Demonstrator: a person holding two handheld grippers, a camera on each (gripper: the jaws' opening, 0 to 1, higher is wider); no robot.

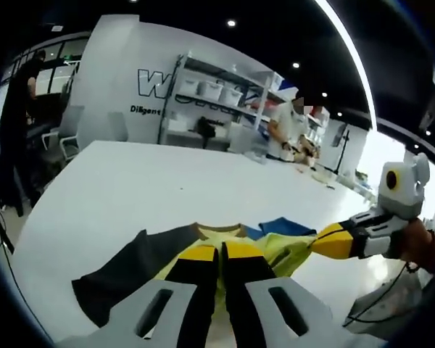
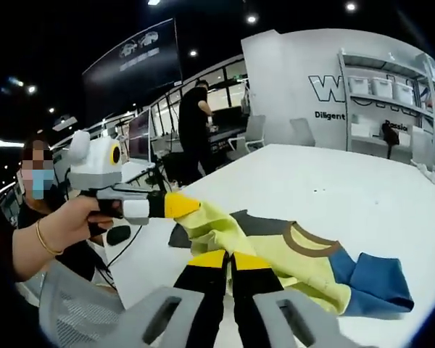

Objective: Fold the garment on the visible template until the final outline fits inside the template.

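The garment (image 1: pixel 279 250) is a yellow-green shirt with a brown collar (image 1: pixel 221 229), a dark grey sleeve (image 1: pixel 127 272) and a blue sleeve (image 1: pixel 286 226). It lies partly on the white table (image 1: pixel 152 188). My left gripper (image 1: pixel 220 250) is shut on its near yellow edge. My right gripper (image 1: pixel 317 245) comes in from the right, pinching the fabric and pulling it taut. In the right gripper view, the right gripper (image 2: pixel 230 255) is shut on the garment (image 2: pixel 304 272). There the left gripper (image 2: pixel 194 206), held by a hand, lifts a yellow corner above the table.
The white table (image 2: pixel 348 181) stretches far ahead. A person in black (image 2: pixel 194 127) stands by chairs at its far side. Another person (image 1: pixel 286 130) works near shelving with white bins (image 1: pixel 217 90). A cable (image 2: pixel 119 257) hangs off the table edge.
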